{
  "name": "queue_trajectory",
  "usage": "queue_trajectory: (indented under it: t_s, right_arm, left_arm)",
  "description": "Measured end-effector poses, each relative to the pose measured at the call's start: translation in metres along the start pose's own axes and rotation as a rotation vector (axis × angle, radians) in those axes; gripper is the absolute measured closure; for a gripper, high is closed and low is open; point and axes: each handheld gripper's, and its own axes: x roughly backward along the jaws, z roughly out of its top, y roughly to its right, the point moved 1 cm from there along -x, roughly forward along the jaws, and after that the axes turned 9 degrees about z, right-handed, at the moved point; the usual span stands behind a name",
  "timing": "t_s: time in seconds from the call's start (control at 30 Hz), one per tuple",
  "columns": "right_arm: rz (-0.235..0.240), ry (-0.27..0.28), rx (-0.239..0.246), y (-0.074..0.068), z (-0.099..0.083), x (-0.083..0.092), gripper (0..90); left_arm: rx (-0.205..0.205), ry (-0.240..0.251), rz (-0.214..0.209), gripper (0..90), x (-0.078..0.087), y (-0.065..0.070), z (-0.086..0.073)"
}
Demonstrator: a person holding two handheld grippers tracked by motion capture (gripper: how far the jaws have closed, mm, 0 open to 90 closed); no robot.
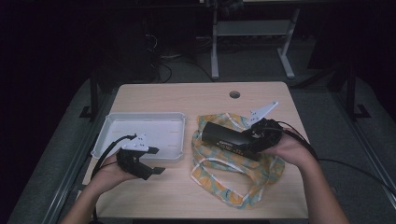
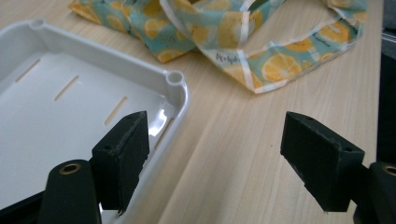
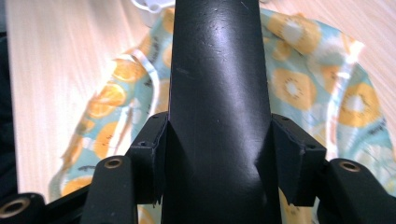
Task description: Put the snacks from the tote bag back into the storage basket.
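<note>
— Which step is in hand?

— A carry, I'd say. The right gripper (image 1: 254,135) has its jaws clamped on a black cylinder (image 1: 226,138) — a bottle or flask by the look of it, though I can't tell which — and holds it level above the orange-print cloth bag (image 1: 236,179), which lies crumpled on the right half of the counter (image 1: 187,95). In the right gripper view the pads press both flanks of the cylinder, jaws about half spread around it.

— And the left gripper (image 1: 156,161)?

— Jaws wide apart, nothing between them. It hovers near the counter's front edge on the left, at the front right corner of the white tray (image 1: 140,116). In the left gripper view one jaw hangs over that corner and the other over bare wood, with the bag's edge beyond.

— What does the next move call for?

— Probably one of two things — setting the cylinder in the tray, or slipping it into the bag. For the bag, the left jaws would have to pinch a trimmed edge and lift the mouth open first. For the tray, the right hand must swing the cylinder over the rim and lower it flat before letting go.
</note>
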Motion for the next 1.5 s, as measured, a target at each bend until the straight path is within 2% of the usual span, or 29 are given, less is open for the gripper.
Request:
queue_trajectory:
  t_s: [0.37,0.53,0.67,0.8,0.9,1.03,1.3,1.5]
  right_arm:
    - [0.062,-0.039,0.126,-0.006,0.027,-0.009,42.6]
    - [0.102,-0.054,0.169,-0.008,0.04,-0.014,42.6]
    - [0.122,-0.078,0.205,-0.011,0.052,-0.019,42.6]
    - [0.144,-0.091,0.227,-0.014,0.06,-0.025,42.6]
    - [0.15,-0.1,0.248,-0.015,0.065,-0.029,42.6]
    - [0.156,-0.113,0.268,-0.016,0.071,-0.035,42.6]
    - [0.177,-0.135,0.302,-0.02,0.079,-0.048,42.6]
    - [0.199,-0.13,0.313,-0.023,0.086,-0.056,42.6]
  left_arm:
    - [-0.075,0.012,-0.058,23.3,0.008,-0.014,0.021]
    - [-0.123,-0.014,-0.09,23.3,0.012,-0.02,0.031]
    - [-0.168,-0.029,-0.099,23.3,0.016,-0.024,0.042]
    - [-0.194,-0.036,-0.122,23.2,0.019,-0.026,0.051]
    - [-0.23,-0.058,-0.13,23.1,0.018,-0.025,0.06]
    - [-0.245,-0.076,-0.145,22.9,0.014,-0.024,0.07]
    - [-0.309,-0.147,-0.165,22.9,0.004,-0.022,0.088]
    - [-0.337,-0.189,-0.183,22.9,-0.004,-0.018,0.099]
